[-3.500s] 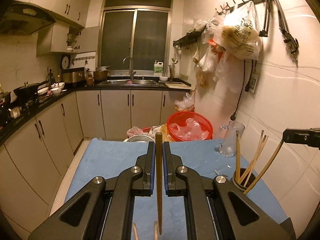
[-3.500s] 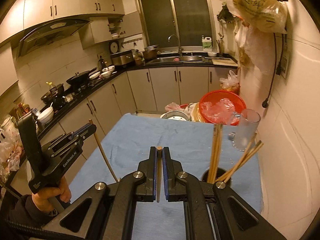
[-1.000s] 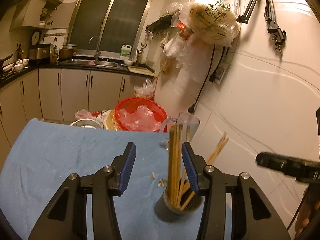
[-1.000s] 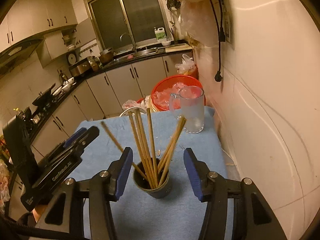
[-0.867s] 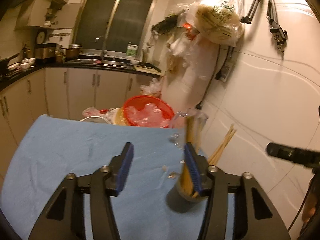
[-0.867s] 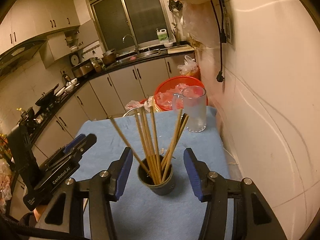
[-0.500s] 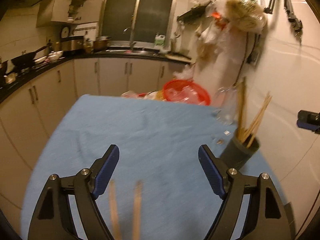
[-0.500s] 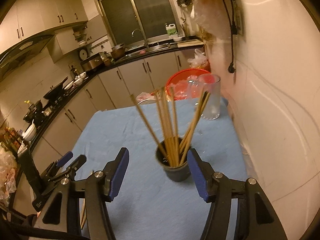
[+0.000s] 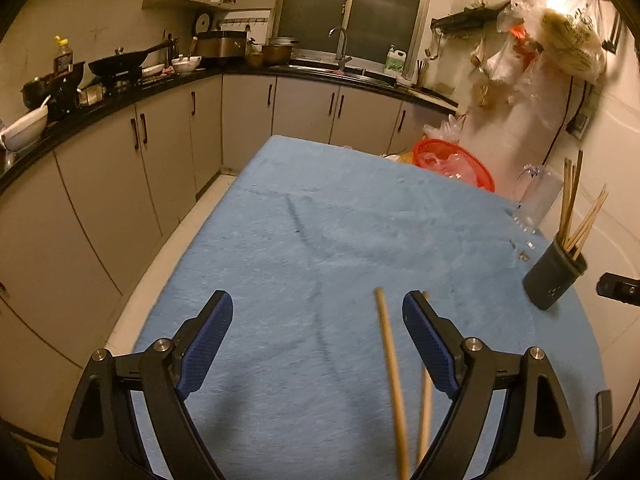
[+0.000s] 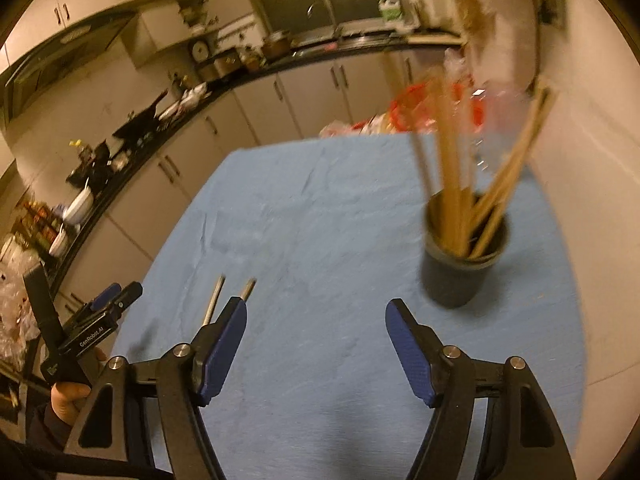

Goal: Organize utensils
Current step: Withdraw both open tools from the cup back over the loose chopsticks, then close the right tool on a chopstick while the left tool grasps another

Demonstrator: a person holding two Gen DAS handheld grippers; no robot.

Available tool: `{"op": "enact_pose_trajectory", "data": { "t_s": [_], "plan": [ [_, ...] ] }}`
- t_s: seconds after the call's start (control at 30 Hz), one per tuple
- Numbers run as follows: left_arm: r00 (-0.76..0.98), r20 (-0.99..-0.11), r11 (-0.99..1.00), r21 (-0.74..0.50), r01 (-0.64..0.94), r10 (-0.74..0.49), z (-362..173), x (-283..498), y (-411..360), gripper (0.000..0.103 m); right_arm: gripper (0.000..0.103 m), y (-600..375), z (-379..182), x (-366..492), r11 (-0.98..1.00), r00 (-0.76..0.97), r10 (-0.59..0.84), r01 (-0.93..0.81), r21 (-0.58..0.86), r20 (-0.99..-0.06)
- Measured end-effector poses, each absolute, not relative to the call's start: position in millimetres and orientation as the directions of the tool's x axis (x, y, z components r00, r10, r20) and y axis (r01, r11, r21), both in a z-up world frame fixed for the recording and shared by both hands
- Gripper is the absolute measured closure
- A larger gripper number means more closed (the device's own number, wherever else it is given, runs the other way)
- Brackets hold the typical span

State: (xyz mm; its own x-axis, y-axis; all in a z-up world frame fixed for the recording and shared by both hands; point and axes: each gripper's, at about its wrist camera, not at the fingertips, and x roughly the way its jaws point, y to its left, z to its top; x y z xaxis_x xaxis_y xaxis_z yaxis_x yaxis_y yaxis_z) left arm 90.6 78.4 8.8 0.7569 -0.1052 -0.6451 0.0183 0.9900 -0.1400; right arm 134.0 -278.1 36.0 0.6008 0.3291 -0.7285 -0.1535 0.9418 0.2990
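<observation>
Both claws have just been opening, and nothing is gripped: my left claw (image 9: 316, 312) stands wide with two loose wooden chopsticks (image 9: 394, 376) on the blue-cloth table (image 9: 320, 220) beside its right pad; my right claw (image 10: 316, 316) is likewise wide. I would centre one stick, close, then carry it to the dark round holder cup (image 10: 464, 264).

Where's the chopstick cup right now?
The cup stands on the blue cloth at the table's right edge near the wall, just this side of the glass pitcher.
</observation>
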Motion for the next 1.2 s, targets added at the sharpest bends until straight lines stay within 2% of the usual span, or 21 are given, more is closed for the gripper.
{"op": "enact_pose_trajectory", "data": {
  "t_s": [0.37, 0.4, 0.47, 0.57, 0.63, 0.73, 0.8, 0.83, 1.1, 1.2],
  "plan": [
    [0.672, -0.721, 0.985, -0.121, 0.122, -0.171, -10.4, 119.9, 46.1, 0.017, 0.027, -241.8, 8.0, 146.8, 0.935, 0.532, 0.354, -0.188, 0.301, -0.769],
    [0.661, -0.732, 0.986, -0.110, 0.122, -0.163, -13.5, 125.3, 41.1, 0.018, 0.029, -240.9, 6.5, 148.4, 0.938, 0.527, 0.345, -0.182, 0.294, -0.776],
    [0.637, -0.751, 0.984, -0.106, 0.146, -0.176, -20.2, 136.4, 29.4, 0.026, 0.037, -239.8, 4.2, 151.9, 0.944, 0.517, 0.329, -0.169, 0.283, -0.790],
    [0.604, -0.775, 0.980, -0.099, 0.172, -0.184, -29.2, 156.3, 11.6, 0.037, 0.043, -238.6, -1.0, 157.9, 0.941, 0.494, 0.337, -0.166, 0.294, -0.801],
    [0.581, -0.793, 0.979, -0.097, 0.177, -0.183, -36.0, 168.4, 5.3, 0.055, 0.048, -237.6, -3.5, 161.2, 0.945, 0.487, 0.328, -0.162, 0.285, -0.810],
    [0.530, -0.825, 0.977, -0.123, 0.173, -0.198, -49.5, 186.0, 0.6, 0.075, 0.054, -234.7, -8.2, 166.1, 0.945, 0.469, 0.327, -0.164, 0.283, -0.821],
    [0.503, -0.842, 0.977, -0.129, 0.169, -0.197, -57.6, 194.1, -0.6, 0.084, 0.057, -230.4, -11.9, 171.0, 0.945, 0.455, 0.328, -0.168, 0.282, -0.828],
    [0.512, -0.836, 0.978, -0.126, 0.169, -0.196, -57.3, 195.0, 0.5, 0.094, 0.058, -229.0, -13.1, 173.2, 0.944, 0.450, 0.331, -0.169, 0.285, -0.830],
    [0.484, -0.832, 0.962, -0.230, 0.146, -0.272, -59.4, 196.4, 33.6, 0.096, 0.073, -195.2, -50.3, 225.4, 0.883, 0.310, 0.469, -0.133, 0.451, -0.827],
    [0.482, -0.827, 0.958, -0.258, 0.129, -0.288, -60.3, 196.9, 44.1, 0.096, 0.077, -179.2, -63.3, 241.6, 0.880, 0.287, 0.474, -0.115, 0.461, -0.833]
  ]
}}
